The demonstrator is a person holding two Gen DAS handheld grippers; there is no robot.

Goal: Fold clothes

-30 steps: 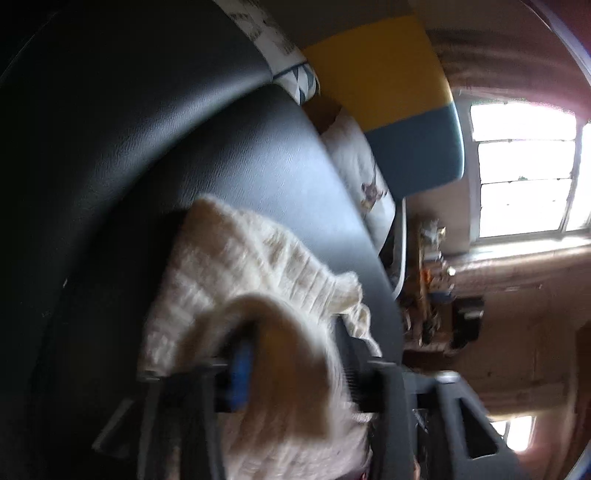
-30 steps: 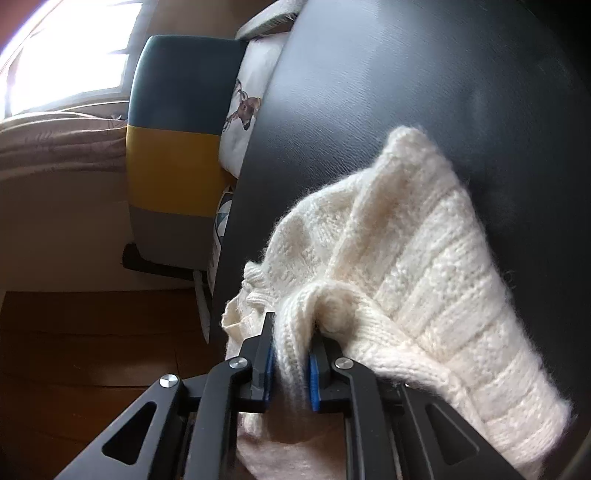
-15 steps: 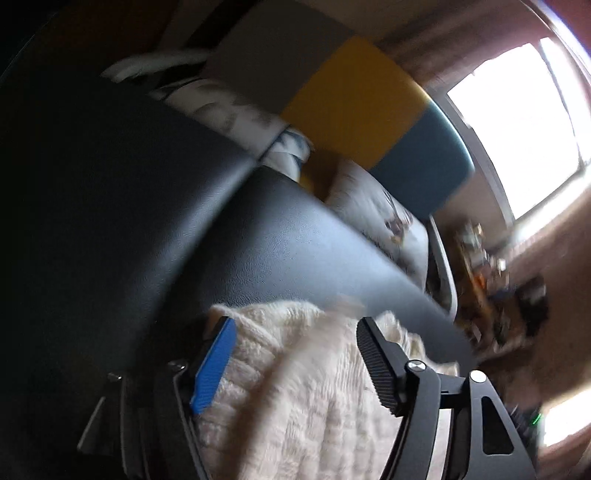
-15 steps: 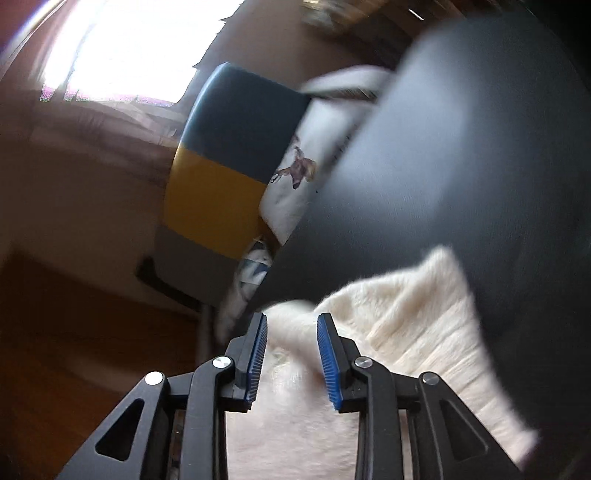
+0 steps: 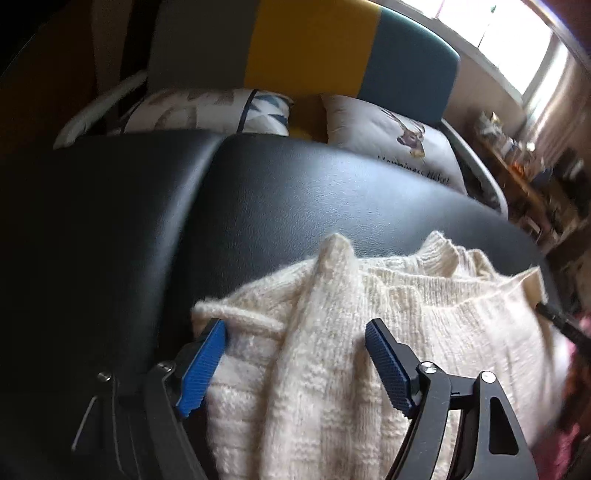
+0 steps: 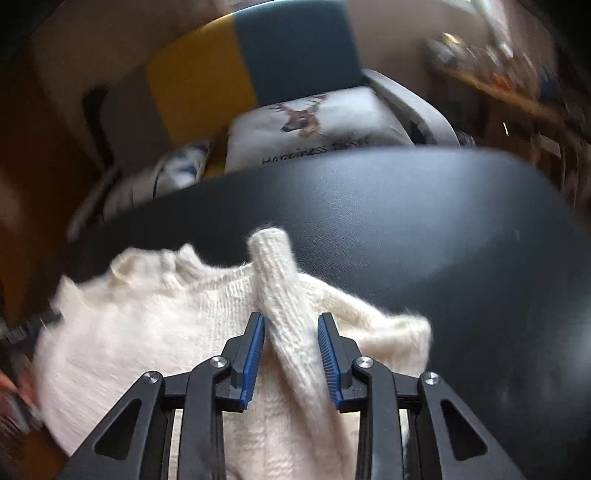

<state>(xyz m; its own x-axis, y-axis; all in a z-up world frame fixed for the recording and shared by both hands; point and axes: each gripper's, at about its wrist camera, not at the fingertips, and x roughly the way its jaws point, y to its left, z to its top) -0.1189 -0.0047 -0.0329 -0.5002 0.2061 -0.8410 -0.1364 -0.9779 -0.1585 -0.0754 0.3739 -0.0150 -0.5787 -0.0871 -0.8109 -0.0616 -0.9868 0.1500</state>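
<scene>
Nearest, two claws, both pointing down at one cream knitted sweater (image 5: 332, 354). Left claw (image 5: 295, 363) spread wide, just been opening, blue pads (image 5: 201, 369) clear of the knit, a raised fold between them, nothing gripped. Right claw (image 6: 291, 356) parted more narrowly, one sleeve (image 6: 280, 295) lying loose between its blue pads (image 6: 253, 356), not pinched. Sweater crumpled on one black padded worktop (image 5: 295, 192), near its front edge, collar (image 6: 173, 266) toward the far side. Beyond the worktop, one chair (image 5: 314, 44) banded grey, yellow and teal, holding two cushions: one with a deer print (image 6: 310, 118), one with blue triangles (image 5: 229, 110). Farthest, one bright window (image 5: 491, 33) and one cluttered shelf, blurred.
</scene>
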